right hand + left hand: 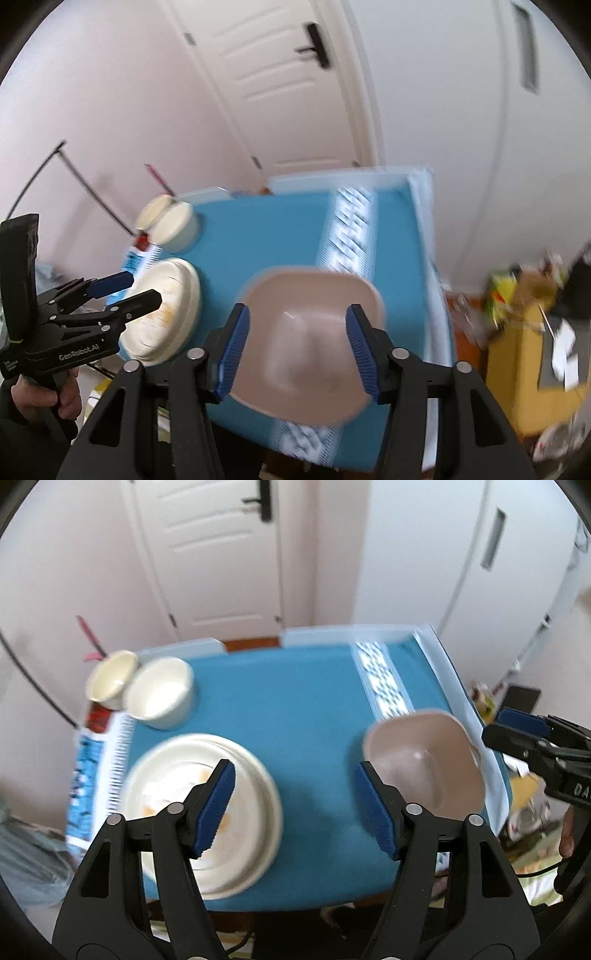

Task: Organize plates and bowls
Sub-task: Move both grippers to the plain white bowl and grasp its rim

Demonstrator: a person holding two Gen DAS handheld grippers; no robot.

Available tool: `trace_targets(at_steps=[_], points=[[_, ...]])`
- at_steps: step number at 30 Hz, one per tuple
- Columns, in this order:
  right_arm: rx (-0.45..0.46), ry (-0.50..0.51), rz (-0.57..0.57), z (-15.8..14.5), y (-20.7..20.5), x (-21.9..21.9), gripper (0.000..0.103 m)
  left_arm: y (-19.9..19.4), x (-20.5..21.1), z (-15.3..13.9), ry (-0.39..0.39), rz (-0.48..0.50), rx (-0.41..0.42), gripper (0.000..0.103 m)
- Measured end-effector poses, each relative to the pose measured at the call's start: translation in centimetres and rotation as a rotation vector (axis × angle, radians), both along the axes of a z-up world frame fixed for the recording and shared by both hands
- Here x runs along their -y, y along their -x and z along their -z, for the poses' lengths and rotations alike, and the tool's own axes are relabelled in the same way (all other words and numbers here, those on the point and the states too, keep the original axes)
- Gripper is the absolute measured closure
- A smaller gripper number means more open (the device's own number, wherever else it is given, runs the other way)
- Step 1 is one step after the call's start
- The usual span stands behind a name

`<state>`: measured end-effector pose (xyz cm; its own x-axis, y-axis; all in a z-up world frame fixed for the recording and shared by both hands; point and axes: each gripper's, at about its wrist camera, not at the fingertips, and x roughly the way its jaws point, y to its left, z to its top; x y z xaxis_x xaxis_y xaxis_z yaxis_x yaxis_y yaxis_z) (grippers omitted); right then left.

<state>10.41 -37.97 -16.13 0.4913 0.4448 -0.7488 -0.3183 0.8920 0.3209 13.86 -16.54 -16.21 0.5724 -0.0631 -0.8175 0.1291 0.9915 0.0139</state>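
A stack of cream plates lies on the near left of the blue table. My left gripper hangs above the table, open and empty, its left pad over the stack. A tan squarish bowl sits near the right edge. Two cream bowls stand side by side at the far left corner. In the right wrist view my right gripper is open above the tan bowl, not touching it. The plates show to its left, with the left gripper over them. The right gripper is beside the bowl.
A blue, white and red packet lies along the table's left edge. A white patterned strip crosses the cloth on the right. A white door and a cupboard stand behind. Clutter fills the floor to the right. A hand holds the left gripper.
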Motion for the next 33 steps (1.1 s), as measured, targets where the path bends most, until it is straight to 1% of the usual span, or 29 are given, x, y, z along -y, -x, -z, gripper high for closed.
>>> trace_targets(at_steps=[1,2,3,4,5,6,7,9,11,14,16,17,19,20,23,24,26,27,28,29,30,31,32,33], points=[[0.018,-0.009,-0.025,-0.7,-0.4,-1.0,0.032,0.2,-1.0,-0.9,-0.005,-0.02,0.02,0.029],[0.028,-0.016,-0.041,-1.1,-0.6,-1.7,0.027,0.3,-1.8,-1.8,-0.004,-0.04,0.04,0.025],[0.042,-0.025,-0.058,-1.5,-0.9,-2.5,0.019,0.7,-2.7,-2.6,-0.001,-0.055,0.054,0.015],[0.06,-0.039,-0.076,-2.1,-1.3,-3.5,0.015,0.6,-4.0,-3.5,0.004,-0.085,0.079,0.005],[0.074,-0.047,-0.089,-2.6,-1.5,-4.2,0.012,0.5,-5.0,-4.1,0.005,-0.107,0.098,0.001],[0.095,-0.059,-0.102,-3.1,-1.9,-5.1,0.005,0.4,-6.0,-4.7,0.005,-0.126,0.115,0.0],[0.112,-0.07,-0.107,-3.5,-2.2,-6.0,0.001,0.0,-7.1,-5.1,0.003,-0.141,0.124,0.0],[0.142,-0.093,-0.117,-4.5,-3.1,-7.7,0.001,-0.8,-9.3,-5.8,-0.003,-0.166,0.132,0.0],[0.146,-0.107,-0.13,-5.2,-4.3,-9.6,0.001,-1.5,-11.1,-6.0,-0.011,-0.185,0.129,0.0],[0.075,-0.069,-0.177,-5.3,-6.5,-12.9,0.0,-3.2,-14.6,-5.9,-0.004,-0.202,0.115,0.0],[0.075,-0.016,-0.168,-5.2,-7.7,-15.2,0.0,-4.5,-16.7,-5.2,0.024,-0.215,0.091,0.0],[0.072,-0.008,-0.166,-5.0,-8.1,-15.8,0.0,-5.3,-17.8,-4.8,0.05,-0.22,0.071,0.0],[0.057,-0.019,-0.163,-4.7,-9.3,-17.6,0.0,-7.0,-20.1,-3.5,0.113,-0.23,0.025,0.0],[0.054,-0.021,-0.158,-4.4,-10.0,-18.6,0.0,-7.6,-20.8,-2.9,0.128,-0.233,0.012,0.0],[0.027,0.023,-0.145,-3.0,-11.9,-21.5,0.0,-10.3,-23.8,-0.6,0.175,-0.242,-0.049,0.0],[0.002,0.032,-0.141,-2.2,-12.6,-22.3,0.0,-10.9,-24.1,0.1,0.188,-0.241,-0.062,0.0],[-0.077,0.035,-0.129,-0.1,-14.6,-23.9,0.0,-12.9,-25.5,2.2,0.227,-0.226,-0.109,0.001],[-0.118,0.028,-0.122,1.1,-15.6,-24.6,0.001,-13.3,-25.7,2.9,0.235,-0.221,-0.124,0.001],[-0.154,0.02,-0.116,2.3,-16.3,-25.1,0.001,-14.3,-26.2,4.3,0.249,-0.206,-0.157,0.002],[-0.193,0.014,-0.106,3.7,-17.0,-25.8,0.001,-14.9,-26.1,5.0,0.256,-0.197,-0.174,0.004],[-0.229,0.016,-0.097,5.2,-17.7,-26.5,0.004,-15.4,-26.3,6.1,0.264,-0.186,-0.199,0.012],[-0.255,0.021,-0.091,6.2,-18.1,-26.9,0.01,-16.1,-26.5,7.5,0.275,-0.168,-0.236,0.023],[-0.291,0.028,-0.087,7.5,-18.5,-27.5,0.014,-16.8,-26.6,8.5,0.281,-0.154,-0.264,0.027],[-0.322,0.029,-0.083,8.5,-18.8,-28.0,0.022,-17.3,-26.7,9.4,0.283,-0.141,-0.288,0.033]])
